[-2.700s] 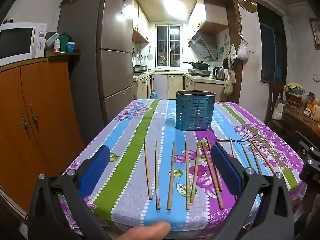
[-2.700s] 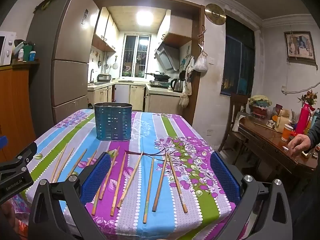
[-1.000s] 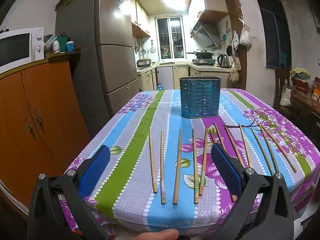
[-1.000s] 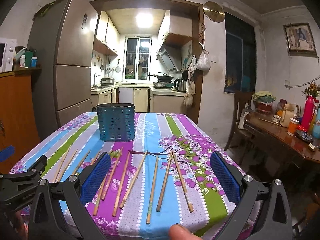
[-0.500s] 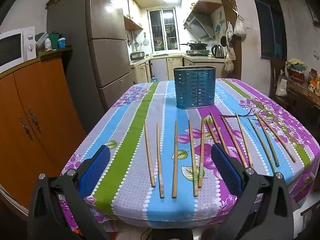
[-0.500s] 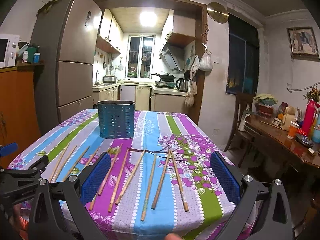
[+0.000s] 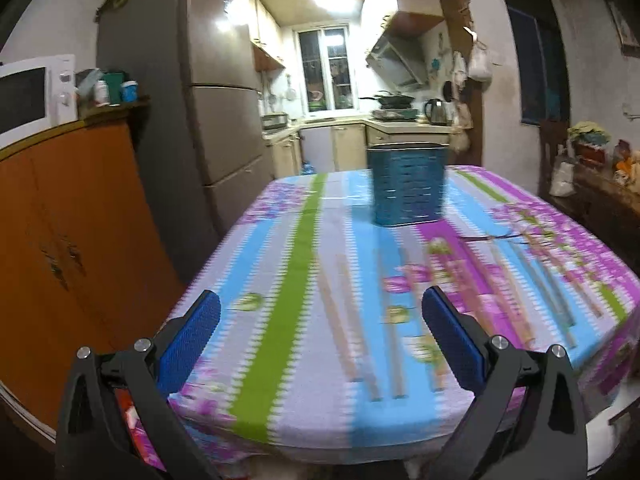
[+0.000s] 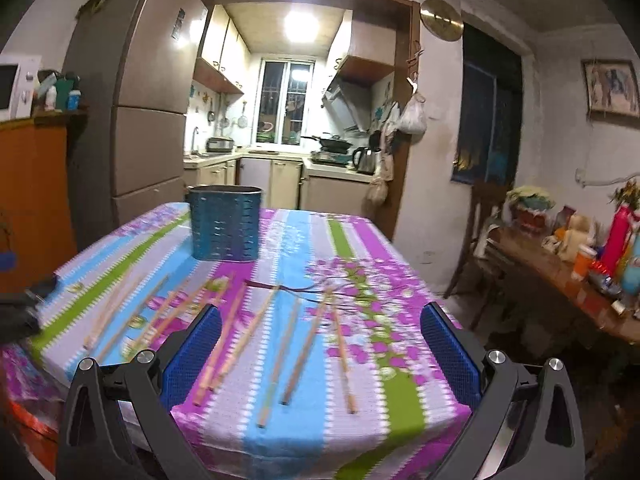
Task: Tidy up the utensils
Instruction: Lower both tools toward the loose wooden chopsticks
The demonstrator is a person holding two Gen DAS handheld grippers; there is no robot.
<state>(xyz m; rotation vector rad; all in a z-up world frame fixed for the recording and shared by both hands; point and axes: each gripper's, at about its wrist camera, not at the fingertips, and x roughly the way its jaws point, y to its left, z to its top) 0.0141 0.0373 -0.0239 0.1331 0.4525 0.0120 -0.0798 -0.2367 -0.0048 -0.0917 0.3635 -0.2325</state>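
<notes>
Several wooden chopsticks (image 8: 294,350) lie in a row on the striped floral tablecloth (image 8: 360,400), pointing toward a blue perforated utensil holder (image 8: 225,222) standing upright at the table's far side. In the left wrist view the chopsticks (image 7: 344,320) are motion-blurred and the holder (image 7: 408,184) stands beyond them. My left gripper (image 7: 320,336) is open and empty above the near table edge. My right gripper (image 8: 320,344) is open and empty over the right-hand chopsticks. The left gripper's body (image 8: 20,312) shows at the right view's left edge.
An orange cabinet (image 7: 68,240) with a microwave (image 7: 32,96) stands left of the table, a grey fridge (image 7: 224,120) behind it. A wooden side table (image 8: 560,280) with bottles and cups stands to the right. The kitchen lies beyond.
Both grippers have shifted forward and lower toward the table's near edge; both views are now blurred by motion. The chopsticks and holder have not moved. Both grippers stay open.
</notes>
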